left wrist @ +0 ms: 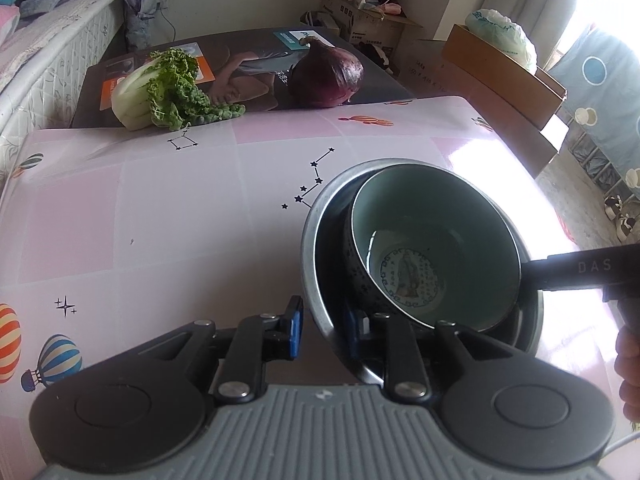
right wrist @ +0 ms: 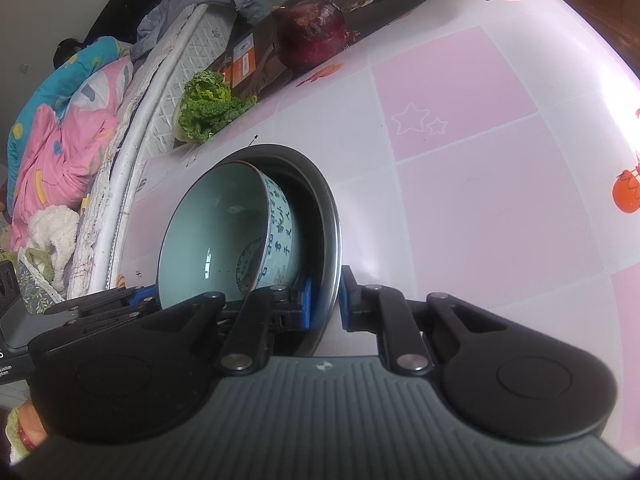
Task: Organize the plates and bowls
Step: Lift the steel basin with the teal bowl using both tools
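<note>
A steel bowl (left wrist: pixel 320 264) stands on the pink patterned table (left wrist: pixel 160 220). A pale green ceramic bowl (left wrist: pixel 432 232) with blue writing sits tilted inside it. My left gripper (left wrist: pixel 320 330) straddles the steel bowl's near rim, one pad outside and one inside, and looks closed on it. In the right wrist view my right gripper (right wrist: pixel 324 300) pinches the steel bowl's (right wrist: pixel 320 200) rim, with the ceramic bowl (right wrist: pixel 212 232) leaning inside. The right gripper's fingers (left wrist: pixel 560 270) also show in the left wrist view at the bowl's far side.
A leafy cabbage (left wrist: pixel 160 92) and a red onion (left wrist: pixel 326 76) lie at the table's far edge by a dark box (left wrist: pixel 248 68). A bed (left wrist: pixel 48 40) stands to the left. Cardboard boxes (left wrist: pixel 500 76) stand to the right.
</note>
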